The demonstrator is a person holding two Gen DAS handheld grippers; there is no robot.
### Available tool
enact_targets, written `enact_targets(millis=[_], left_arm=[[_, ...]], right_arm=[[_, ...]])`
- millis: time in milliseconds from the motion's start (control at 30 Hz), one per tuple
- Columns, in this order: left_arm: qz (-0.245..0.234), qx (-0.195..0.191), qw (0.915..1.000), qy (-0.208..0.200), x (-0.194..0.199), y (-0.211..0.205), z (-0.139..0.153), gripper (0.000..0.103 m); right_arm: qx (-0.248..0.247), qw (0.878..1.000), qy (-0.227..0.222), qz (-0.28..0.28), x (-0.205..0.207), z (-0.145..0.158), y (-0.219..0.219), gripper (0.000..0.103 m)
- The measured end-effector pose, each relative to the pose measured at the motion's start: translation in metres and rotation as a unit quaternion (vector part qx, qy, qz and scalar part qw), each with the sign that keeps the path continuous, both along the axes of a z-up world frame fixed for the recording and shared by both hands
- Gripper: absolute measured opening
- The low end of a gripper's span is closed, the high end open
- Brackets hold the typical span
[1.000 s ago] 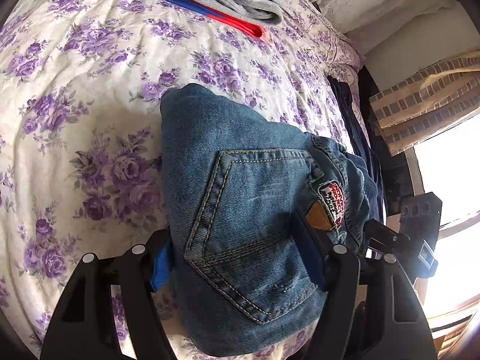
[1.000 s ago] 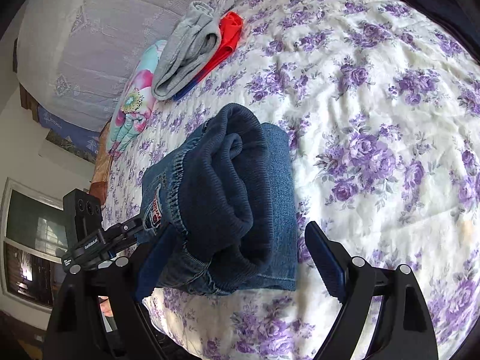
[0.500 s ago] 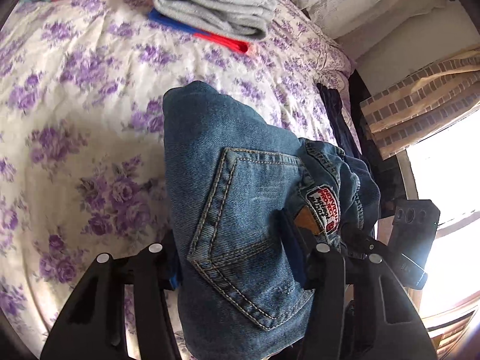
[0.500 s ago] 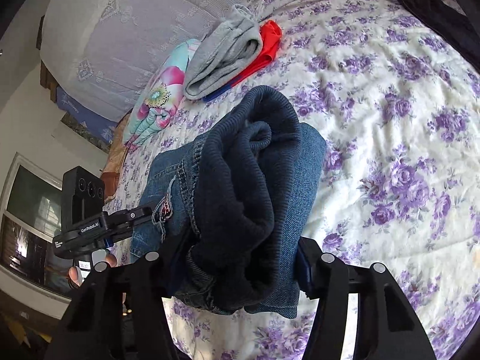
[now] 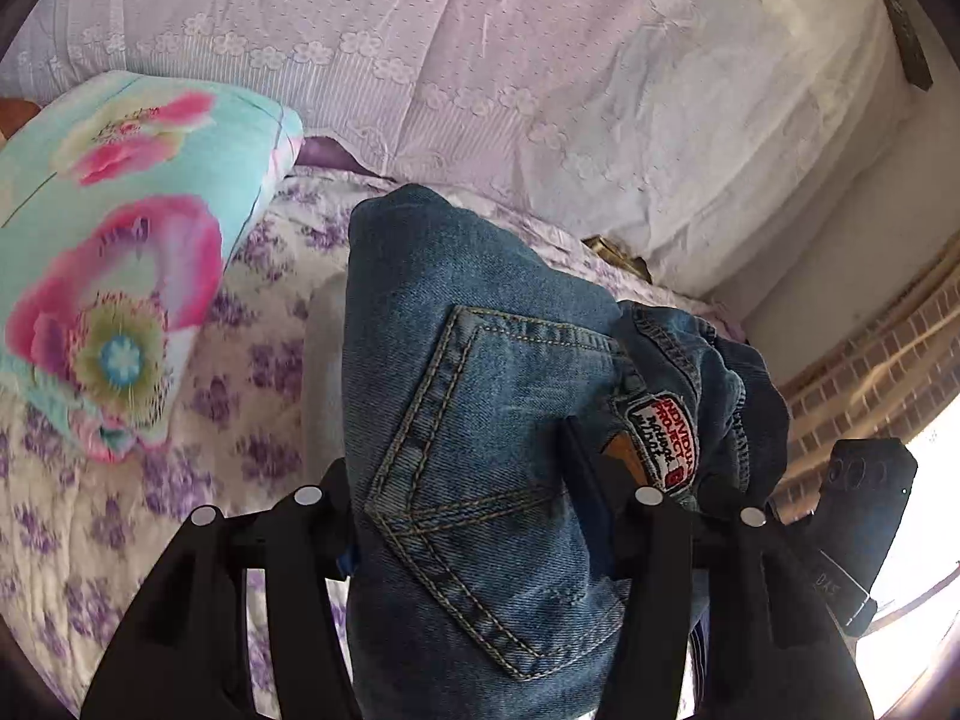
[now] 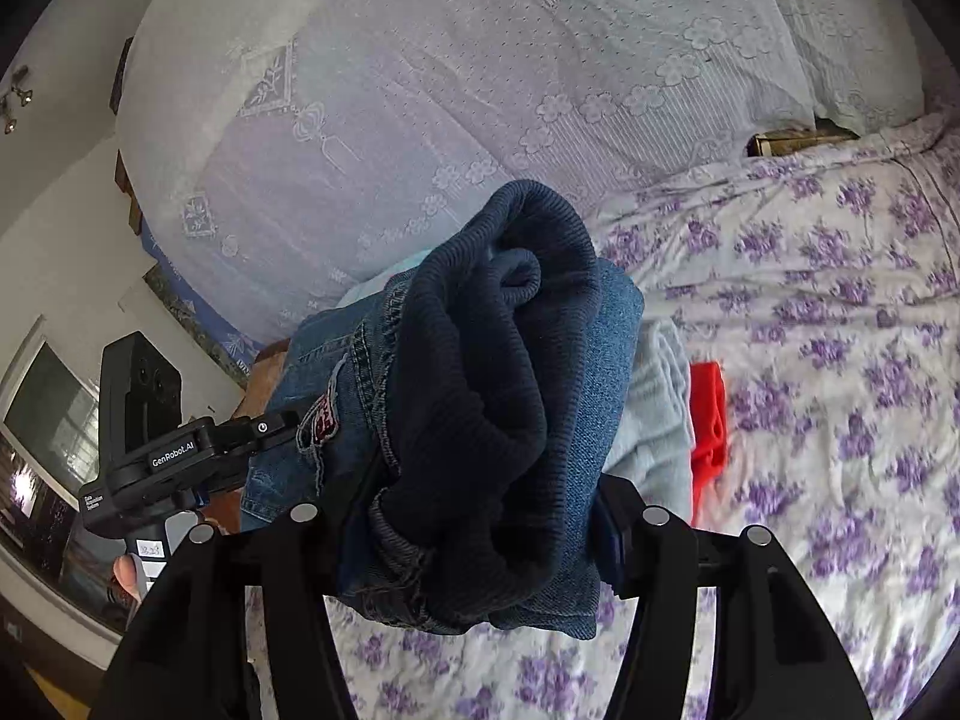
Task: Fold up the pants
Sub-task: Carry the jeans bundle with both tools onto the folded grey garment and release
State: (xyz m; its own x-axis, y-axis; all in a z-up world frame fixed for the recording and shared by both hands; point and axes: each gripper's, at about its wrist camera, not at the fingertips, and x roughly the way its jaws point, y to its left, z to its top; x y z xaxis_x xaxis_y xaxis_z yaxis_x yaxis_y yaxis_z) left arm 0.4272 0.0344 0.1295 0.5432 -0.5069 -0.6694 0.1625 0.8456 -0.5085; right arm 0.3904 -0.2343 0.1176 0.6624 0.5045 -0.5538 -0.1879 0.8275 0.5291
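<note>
The folded blue jeans (image 5: 480,408) form a thick bundle with a back pocket and a red-and-white patch facing the left wrist view. My left gripper (image 5: 462,516) is shut on one end of the bundle. My right gripper (image 6: 480,516) is shut on the other end, where the dark ribbed lining (image 6: 498,360) and blue denim layers show. The bundle is held up above the floral bedspread (image 6: 840,312). The left gripper's body (image 6: 150,450) shows at the left of the right wrist view.
A folded grey garment (image 6: 654,420) on a red one (image 6: 708,420) lies on the bed just behind the bundle. A turquoise flowered pillow (image 5: 120,264) lies at the left. White lace-covered pillows (image 5: 540,90) line the headboard. A window (image 5: 924,510) is at the right.
Both grippers have closed on the jeans bundle and lifted it off the bed. They carried it toward the headboard, over the grey and red stack.
</note>
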Motion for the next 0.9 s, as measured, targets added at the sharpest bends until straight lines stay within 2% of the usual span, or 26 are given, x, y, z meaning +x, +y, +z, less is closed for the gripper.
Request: enact_targets(millis=[67,133,267,300,333,400,467,567,667,733,767,833,900], left_arm=[[0.008,0.01,0.9999,0.005,0.031,-0.002,-0.01,0.054],[0.008,0.007,0.9996,0.027,0.055,-0.001,-0.035,0.054],[0.006,0.011,0.9948,0.101,0.095,-0.003,-0.122,0.054],[0.012,0.019,0.9935,0.111,0.101,-0.005,-0.141,0.057],[0.02,0.034,0.9939,0.103,0.102,-0.005,-0.152,0.06],[0.02,0.049,0.9966,0.063,0.098,-0.008,-0.148,0.063],[0.014,0.061,0.9963,0.059,0.099,-0.008,-0.141,0.065],[0.009,0.081,0.9949,0.06,0.097,-0.003,-0.128,0.073],[0.04,0.116,0.9921,0.025,0.081,0.009,-0.105,0.086],[0.059,0.147,0.9873,0.008,0.066,0.017,-0.086,0.087],[0.06,0.154,0.9863,0.0,0.057,0.021,-0.077,0.088],[0.071,0.169,0.9828,-0.021,0.037,0.028,-0.057,0.094],[0.08,0.159,0.9833,-0.038,0.011,0.036,-0.039,0.098]], right_arm=[[-0.001,1.0,0.012,-0.003,0.032,-0.013,-0.001,0.059],[-0.004,0.999,0.036,-0.003,0.056,-0.037,-0.002,0.059],[-0.056,0.992,0.111,-0.015,0.085,-0.114,0.007,0.061],[-0.056,0.992,0.115,-0.018,0.087,-0.129,0.008,0.063],[-0.042,0.994,0.103,-0.019,0.086,-0.133,0.007,0.066],[-0.042,0.995,0.093,-0.02,0.085,-0.127,0.007,0.067],[-0.024,0.994,0.104,-0.02,0.085,-0.124,0.002,0.07],[-0.017,0.994,0.108,-0.028,0.076,-0.106,-0.001,0.071],[-0.042,0.994,0.095,-0.037,0.06,-0.079,-0.001,0.074],[-0.067,0.994,0.064,-0.065,0.042,-0.053,-0.006,0.075],[-0.066,0.994,0.051,-0.073,0.032,-0.04,-0.011,0.08],[-0.054,0.992,0.036,-0.109,0.013,-0.017,-0.025,0.082],[-0.037,0.991,0.023,-0.128,-0.012,0.003,-0.035,0.084]])
